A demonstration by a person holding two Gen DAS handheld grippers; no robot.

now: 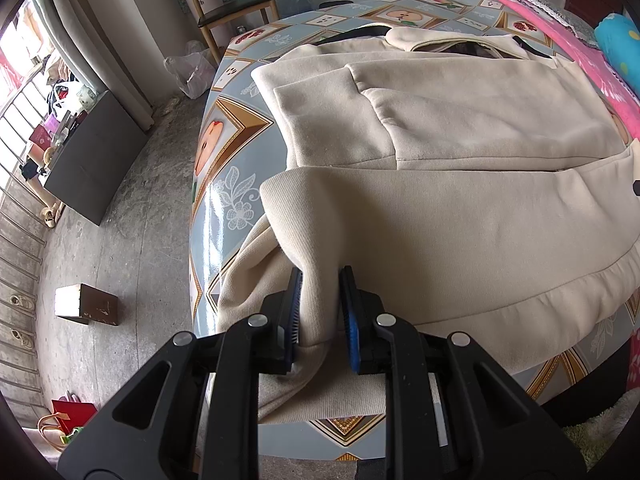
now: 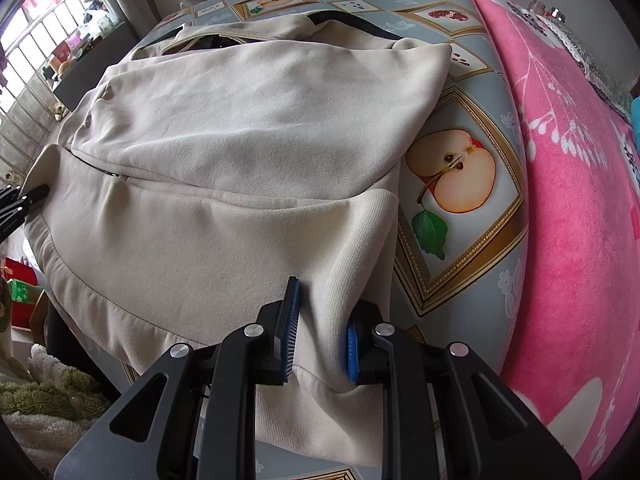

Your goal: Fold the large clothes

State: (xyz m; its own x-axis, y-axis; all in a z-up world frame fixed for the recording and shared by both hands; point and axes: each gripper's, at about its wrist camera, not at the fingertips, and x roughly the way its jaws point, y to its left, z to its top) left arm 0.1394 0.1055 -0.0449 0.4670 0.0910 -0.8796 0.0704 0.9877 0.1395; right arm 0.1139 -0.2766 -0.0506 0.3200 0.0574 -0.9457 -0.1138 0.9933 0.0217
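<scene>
Bare concrete floor takes up the left of the left wrist view, open apart from a small wooden box, a dark cabinet under the barred window and a red bag low in the corner. A wooden chair stands beyond the far left corner of the table, whose glossy fruit-print cover curves down along its left edge, with a clear strip between that edge and the garment.

Spread over the table lies the cream garment, its sleeves folded across the body and its collar at the far end; dark lining shows in the neck opening, though what it is cannot be made out. The near hem hangs over the table's front edge.

At the near left corner of the hem, the left gripper pinches a bunched ridge of cloth between its blue pads. The fabric below the jaws is hidden behind the black frame.

At the near right corner, the right gripper likewise has its jaws pinched on a raised fold of the cream garment. To its right a band of bare table with an apple print stays free, then a pink blanket rises close alongside, closing off that side. The lens rim cuts off the blanket's far edge.
</scene>
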